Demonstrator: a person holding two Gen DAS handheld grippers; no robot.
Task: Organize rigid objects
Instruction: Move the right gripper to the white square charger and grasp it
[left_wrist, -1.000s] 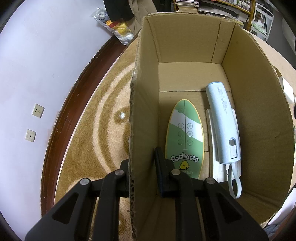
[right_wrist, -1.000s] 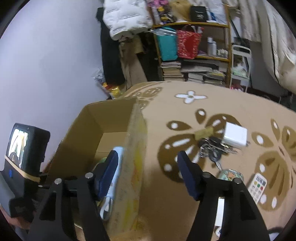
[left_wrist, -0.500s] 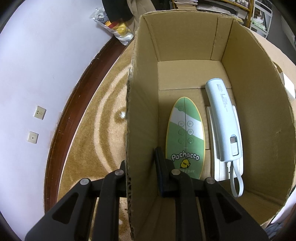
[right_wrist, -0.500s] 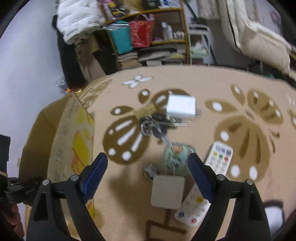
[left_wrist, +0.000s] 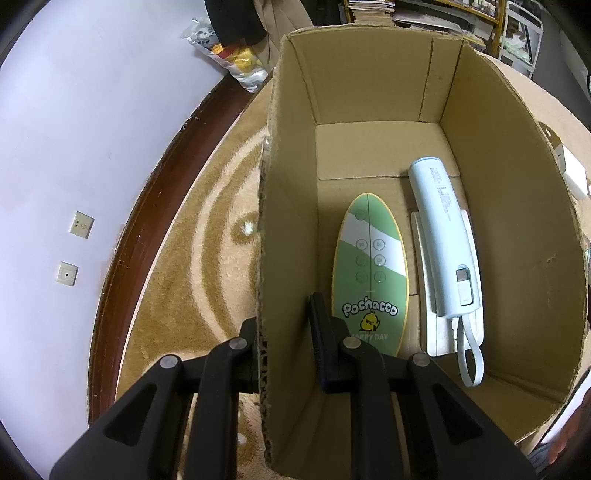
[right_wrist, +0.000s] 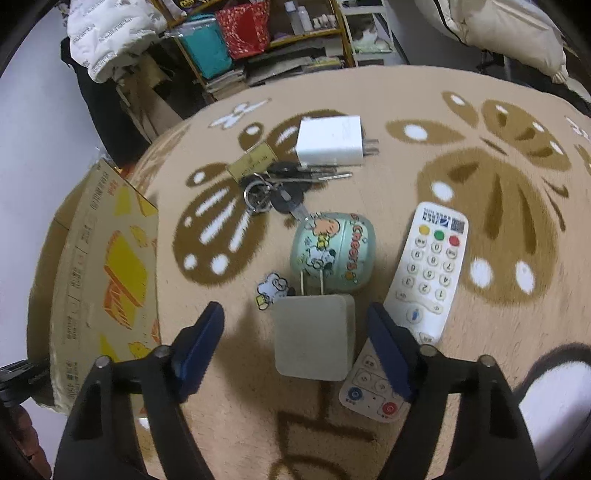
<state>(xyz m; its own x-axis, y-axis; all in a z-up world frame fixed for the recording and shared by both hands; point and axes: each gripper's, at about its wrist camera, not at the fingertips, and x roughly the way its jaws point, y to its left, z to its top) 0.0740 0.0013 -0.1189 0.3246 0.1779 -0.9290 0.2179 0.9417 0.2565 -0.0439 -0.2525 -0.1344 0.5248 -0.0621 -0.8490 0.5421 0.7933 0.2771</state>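
Left gripper (left_wrist: 284, 325): clamped on box (left_wrist: 369, 85) wall; remote (left_wrist: 369, 273) and power bank (left_wrist: 443, 243) lie inside. Right gripper (right_wrist: 295, 332): fingers closing, charger (right_wrist: 314, 339) between them, untouched, on carpet (right_wrist: 498, 177).

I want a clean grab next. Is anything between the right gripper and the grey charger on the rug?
Nothing visible blocks it. The right gripper is closing with the grey charger between its fingers, not yet touched. The white remote lies close beside its right finger, and the green case sits just beyond the charger's prongs.
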